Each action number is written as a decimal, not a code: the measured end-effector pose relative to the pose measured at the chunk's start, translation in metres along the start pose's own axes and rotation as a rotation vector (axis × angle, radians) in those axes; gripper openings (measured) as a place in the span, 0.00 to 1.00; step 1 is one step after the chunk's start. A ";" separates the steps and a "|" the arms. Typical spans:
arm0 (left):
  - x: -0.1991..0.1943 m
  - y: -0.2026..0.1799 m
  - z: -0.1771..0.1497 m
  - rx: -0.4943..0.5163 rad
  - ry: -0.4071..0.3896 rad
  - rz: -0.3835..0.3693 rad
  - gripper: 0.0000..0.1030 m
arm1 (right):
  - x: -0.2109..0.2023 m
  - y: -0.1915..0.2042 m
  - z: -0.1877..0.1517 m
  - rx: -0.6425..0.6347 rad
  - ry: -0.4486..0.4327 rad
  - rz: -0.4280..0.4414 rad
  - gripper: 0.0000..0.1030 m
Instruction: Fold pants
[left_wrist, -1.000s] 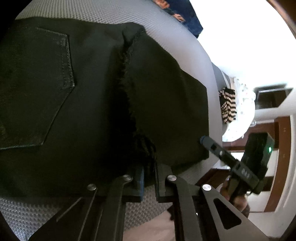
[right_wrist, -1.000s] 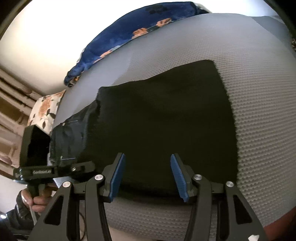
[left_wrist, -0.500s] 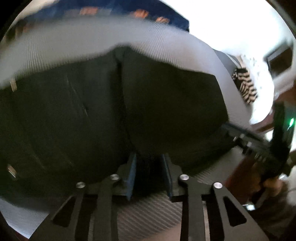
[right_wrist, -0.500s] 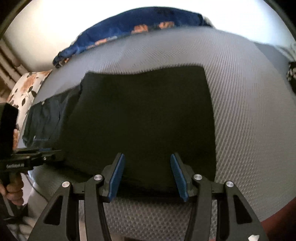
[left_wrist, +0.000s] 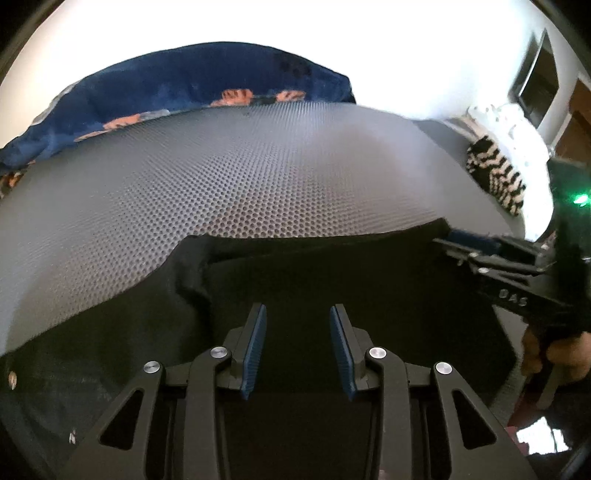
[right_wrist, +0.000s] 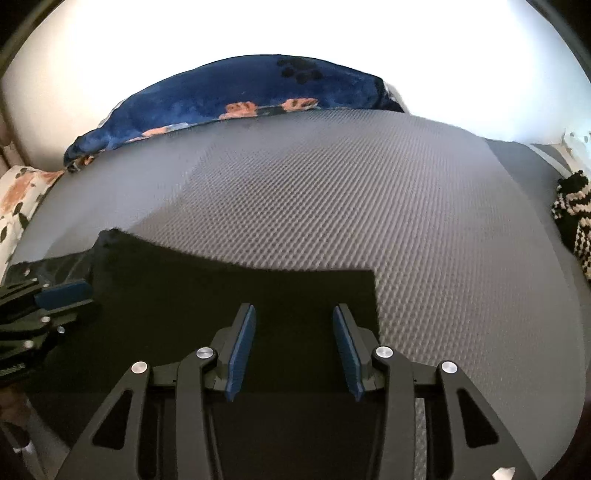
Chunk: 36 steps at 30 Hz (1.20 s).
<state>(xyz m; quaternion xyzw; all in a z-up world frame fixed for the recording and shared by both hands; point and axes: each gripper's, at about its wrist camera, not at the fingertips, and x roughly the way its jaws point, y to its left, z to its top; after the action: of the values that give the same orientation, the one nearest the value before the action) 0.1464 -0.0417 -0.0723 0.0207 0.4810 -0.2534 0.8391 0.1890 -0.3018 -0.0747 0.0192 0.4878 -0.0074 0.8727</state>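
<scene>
The black pants (right_wrist: 229, 302) lie flat on the gray mat (right_wrist: 369, 192), near its front edge, with the blue blanket (right_wrist: 258, 88) far behind them. They look folded over at least once, because one layer sits on top of another at the left side, where a bumpy edge shows. The left gripper (left_wrist: 297, 347) hangs just above the pants with its blue pads wide apart and nothing between them. The right gripper (right_wrist: 293, 347) is the same: wide, holding nothing, over the right part of the cloth near its straight side edge. So no fold is being made right now (it looks like a pause between folds). I think the job is partly done, since the pants are a short, wide shape and not yet a small neat stack. The next move likely needs both grippers to go down to one edge of the cloth, pinch it, and carry it across to the other edge. The bumpy left edge may need smoothing, or the fold could come out crooked.
</scene>
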 end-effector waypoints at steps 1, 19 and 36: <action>0.004 0.002 0.000 -0.003 0.011 0.005 0.36 | 0.003 0.000 0.002 -0.005 0.002 -0.003 0.39; -0.019 0.004 -0.012 -0.062 0.003 0.050 0.53 | -0.010 0.022 -0.015 -0.025 0.044 0.018 0.41; -0.129 0.075 -0.118 -0.423 -0.055 0.136 0.61 | -0.036 0.094 -0.073 -0.146 0.127 0.117 0.49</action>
<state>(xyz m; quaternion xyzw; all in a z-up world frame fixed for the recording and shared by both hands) 0.0330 0.1089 -0.0458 -0.1305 0.4977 -0.0902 0.8527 0.1112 -0.2050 -0.0802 -0.0157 0.5392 0.0804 0.8382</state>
